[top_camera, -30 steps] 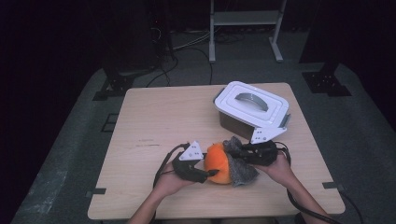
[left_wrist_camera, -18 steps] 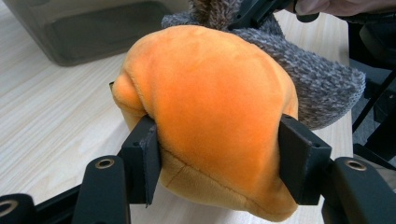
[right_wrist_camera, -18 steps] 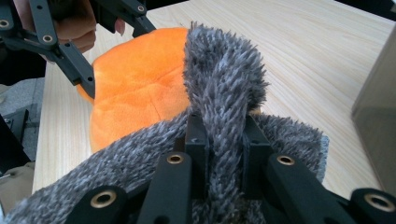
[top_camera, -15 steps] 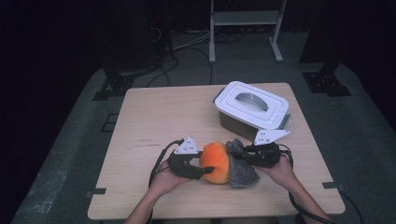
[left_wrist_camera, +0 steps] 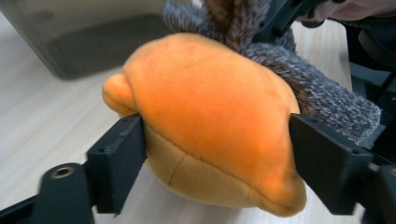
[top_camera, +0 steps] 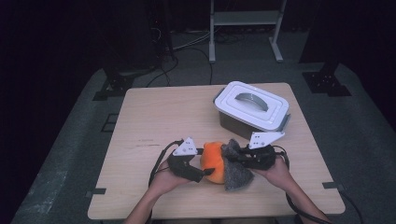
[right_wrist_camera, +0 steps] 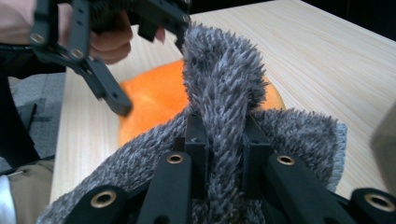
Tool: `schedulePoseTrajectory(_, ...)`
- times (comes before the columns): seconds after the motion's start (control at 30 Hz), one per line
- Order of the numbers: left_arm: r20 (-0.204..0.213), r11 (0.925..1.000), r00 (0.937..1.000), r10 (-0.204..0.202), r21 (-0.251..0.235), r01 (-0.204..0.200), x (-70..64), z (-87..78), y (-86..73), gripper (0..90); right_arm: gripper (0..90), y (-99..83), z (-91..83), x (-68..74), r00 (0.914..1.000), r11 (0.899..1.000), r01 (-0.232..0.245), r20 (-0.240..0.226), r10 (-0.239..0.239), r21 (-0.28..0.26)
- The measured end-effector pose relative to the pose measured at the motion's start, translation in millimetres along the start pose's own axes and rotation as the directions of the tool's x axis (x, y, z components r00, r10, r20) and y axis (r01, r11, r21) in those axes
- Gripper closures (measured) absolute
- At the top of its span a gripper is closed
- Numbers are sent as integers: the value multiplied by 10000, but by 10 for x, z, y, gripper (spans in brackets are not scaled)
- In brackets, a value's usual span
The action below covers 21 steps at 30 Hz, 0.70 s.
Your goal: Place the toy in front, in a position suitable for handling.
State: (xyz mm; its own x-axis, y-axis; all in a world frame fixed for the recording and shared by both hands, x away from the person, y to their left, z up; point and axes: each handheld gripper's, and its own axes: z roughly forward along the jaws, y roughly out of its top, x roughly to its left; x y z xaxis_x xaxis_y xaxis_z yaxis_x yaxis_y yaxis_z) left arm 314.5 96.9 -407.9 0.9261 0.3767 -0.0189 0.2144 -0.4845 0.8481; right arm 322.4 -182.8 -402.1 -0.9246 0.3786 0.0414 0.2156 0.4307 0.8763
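Observation:
An orange plush toy [top_camera: 213,161] [left_wrist_camera: 210,116] rests on the wooden table near its front edge. My left gripper [top_camera: 204,162] [left_wrist_camera: 219,154] is shut on it, one jaw pressing each side. A grey fuzzy cloth [top_camera: 236,173] [right_wrist_camera: 224,88] lies against the toy's right side and partly over it. My right gripper [top_camera: 231,153] [right_wrist_camera: 223,140] is shut on a raised fold of that cloth. In the right gripper view the orange toy [right_wrist_camera: 152,100] shows behind the cloth, with the left gripper [right_wrist_camera: 98,70] beside it. The grey cloth [left_wrist_camera: 322,98] appears behind the toy in the left gripper view.
A grey box with a white handled lid [top_camera: 252,106] [left_wrist_camera: 84,46] stands at the back right of the table [top_camera: 159,116], just beyond the right hand. Bare wood stretches to the left and back left. A metal stand [top_camera: 245,18] is on the floor behind.
The left gripper has shifted slightly to the left with the toy still in it. The right gripper and the cloth have barely moved.

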Motion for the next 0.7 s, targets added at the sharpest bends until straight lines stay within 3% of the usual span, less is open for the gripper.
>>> schedulePoseTrajectory(0.13, 76, 9959, 9970, 776, -479, -771, 13, -15, 19, 124, 765, -55, -50, -61, 9999, 9999, -79, -75, 80, 94)
schedulePoseTrajectory(0.3, 405, 9898, 9919, 1202, -826, -1165, 81, 29, 17, 72, 765, -128, -73, -107, 9998, 9997, -180, -81, 182, 167)
schedulePoseTrajectory(0.4, 696, 9878, 9862, 1504, -521, -1470, 82, 102, 13, 52, 765, -147, -76, -132, 9996, 9995, -268, -89, 269, 175)
schedulePoseTrajectory(0.6, 378, 9936, 9930, 1121, -153, -1116, 30, 136, 67, 280, 766, -121, -91, -167, 9991, 9987, -412, 49, 411, 309)
schedulePoseTrajectory(0.7, 229, 9943, 9941, 1061, 61, -1063, -3, 130, 128, 316, 768, -15, -157, -145, 9997, 9990, -260, 24, 260, 373)
